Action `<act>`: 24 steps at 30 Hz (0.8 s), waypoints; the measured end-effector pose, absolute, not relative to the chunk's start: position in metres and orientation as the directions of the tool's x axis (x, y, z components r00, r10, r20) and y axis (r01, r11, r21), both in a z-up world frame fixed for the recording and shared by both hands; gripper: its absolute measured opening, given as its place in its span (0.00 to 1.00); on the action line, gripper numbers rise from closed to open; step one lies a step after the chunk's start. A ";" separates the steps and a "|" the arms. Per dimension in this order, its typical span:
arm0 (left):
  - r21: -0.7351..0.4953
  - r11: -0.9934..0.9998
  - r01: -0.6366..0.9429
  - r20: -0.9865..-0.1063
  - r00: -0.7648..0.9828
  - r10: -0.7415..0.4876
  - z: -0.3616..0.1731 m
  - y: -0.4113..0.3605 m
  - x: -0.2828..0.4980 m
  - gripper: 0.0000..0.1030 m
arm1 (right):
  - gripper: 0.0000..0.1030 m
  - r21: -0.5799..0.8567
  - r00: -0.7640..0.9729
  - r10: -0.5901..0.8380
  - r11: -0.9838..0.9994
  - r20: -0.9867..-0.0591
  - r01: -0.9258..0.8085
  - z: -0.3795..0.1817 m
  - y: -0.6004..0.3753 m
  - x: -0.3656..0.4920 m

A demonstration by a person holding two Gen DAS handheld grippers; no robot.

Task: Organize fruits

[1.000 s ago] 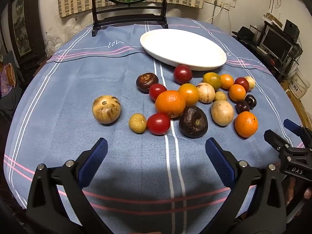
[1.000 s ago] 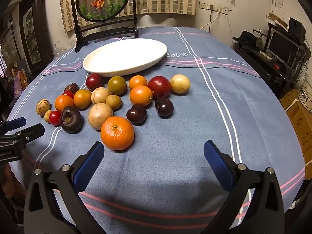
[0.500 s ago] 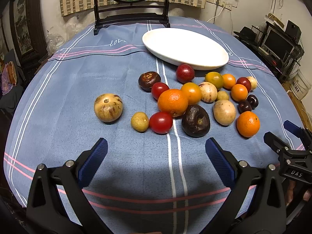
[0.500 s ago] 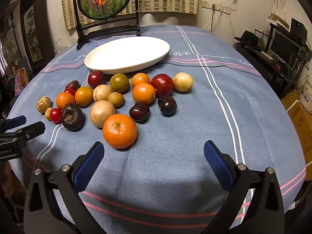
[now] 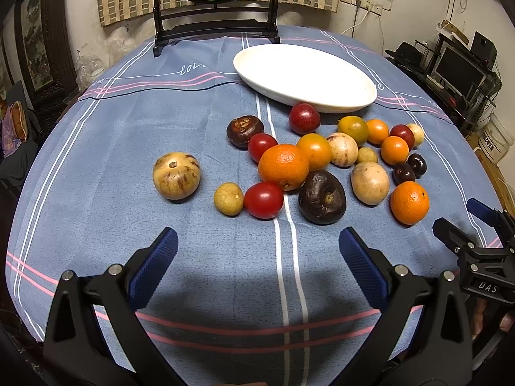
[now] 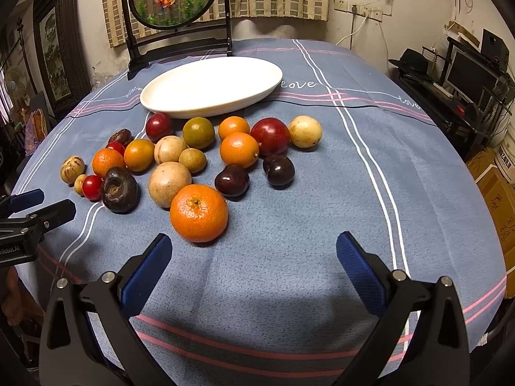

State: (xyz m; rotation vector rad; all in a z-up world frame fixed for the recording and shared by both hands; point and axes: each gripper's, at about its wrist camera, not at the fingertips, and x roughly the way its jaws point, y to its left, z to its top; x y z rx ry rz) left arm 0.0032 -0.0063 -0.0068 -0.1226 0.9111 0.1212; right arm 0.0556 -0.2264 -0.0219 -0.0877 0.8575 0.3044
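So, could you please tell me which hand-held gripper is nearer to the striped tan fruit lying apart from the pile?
Left. The left hand-held gripper hovers open just short of the striped tan fruit; the right hand-held gripper is across the pile from it.

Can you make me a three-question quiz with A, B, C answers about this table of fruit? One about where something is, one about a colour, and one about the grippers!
1. Where is the white plate?
A. Behind the fruit, toward the wall
B. Under the fruit
C. On the floor

2. What colour is the fruit nearest the right gripper?
A. Green
B. Orange
C. Purple

3. What are the two grippers doing?
A. Each squeezes a fruit
B. Both are open and hold nothing
C. One holds the plate

Answers:
1. A, the plate sits past the fruit pile, bare.
2. B, an orange lies just ahead of its fingers.
3. B, the left gripper and the right one show wide gaps with only cloth between.
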 end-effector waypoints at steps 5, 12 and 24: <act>-0.055 0.986 -0.156 -0.793 0.607 0.051 -0.006 -0.007 0.003 0.98 | 0.99 0.045 0.614 0.227 0.954 -0.756 -0.297 -0.022 -0.226 0.056; -0.054 0.986 -0.155 -0.794 0.606 0.052 -0.007 -0.008 0.004 0.98 | 0.99 0.043 0.608 0.226 0.953 -0.761 -0.299 -0.023 -0.224 0.056; -0.053 0.987 -0.153 -0.797 0.602 0.050 -0.010 -0.009 0.003 0.98 | 0.99 0.042 0.606 0.224 0.953 -0.763 -0.299 -0.024 -0.224 0.057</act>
